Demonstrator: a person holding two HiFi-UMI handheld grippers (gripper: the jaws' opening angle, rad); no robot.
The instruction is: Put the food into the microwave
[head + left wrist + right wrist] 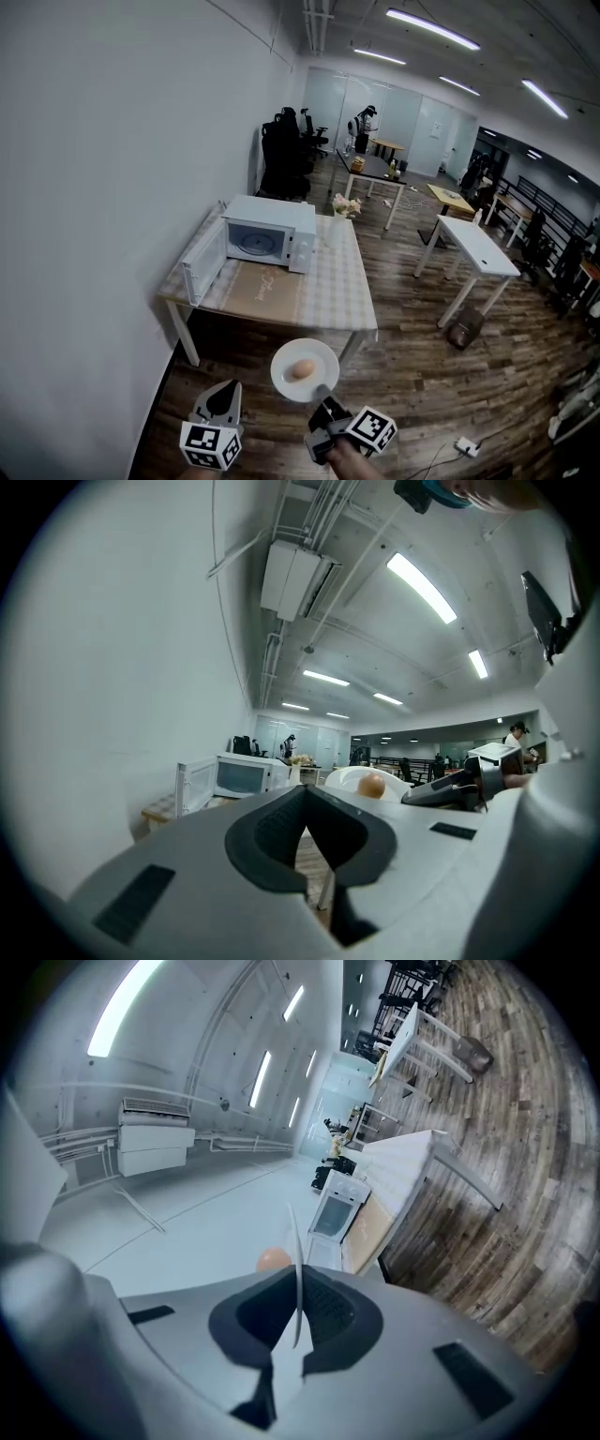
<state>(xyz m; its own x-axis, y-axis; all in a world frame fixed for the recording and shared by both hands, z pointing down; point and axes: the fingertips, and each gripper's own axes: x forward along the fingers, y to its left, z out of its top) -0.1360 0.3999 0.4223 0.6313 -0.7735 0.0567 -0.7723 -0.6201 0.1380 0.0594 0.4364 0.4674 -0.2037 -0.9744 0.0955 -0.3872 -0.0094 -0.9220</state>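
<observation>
The microwave (272, 230) stood on a table (330, 298) by the white wall. Its door (204, 262) hung wide open at the left of the head view. A vase (339, 223) of flowers stood just beside the microwave, on the side away from the door.

The egg (301, 369) lay on a white plate (285, 356), well apart from the microwave and in front of its open mouth. Plate and egg were out over the wood floor, short of the table's near edge. The right gripper (322, 394) was clamped on the plate's near rim and carried it roughly level. In the right gripper view the rim showed edge-on as a thin white line pinched between the two dark pads (323, 1312), with the egg just past it and the microwave beyond.

The left gripper (227, 386) was beside the plate, on the microwave's door side and equally far from it. Its jaws were together with nothing between them, and it pointed toward the microwave. In its view the plate and egg showed to the right of the microwave.
</observation>
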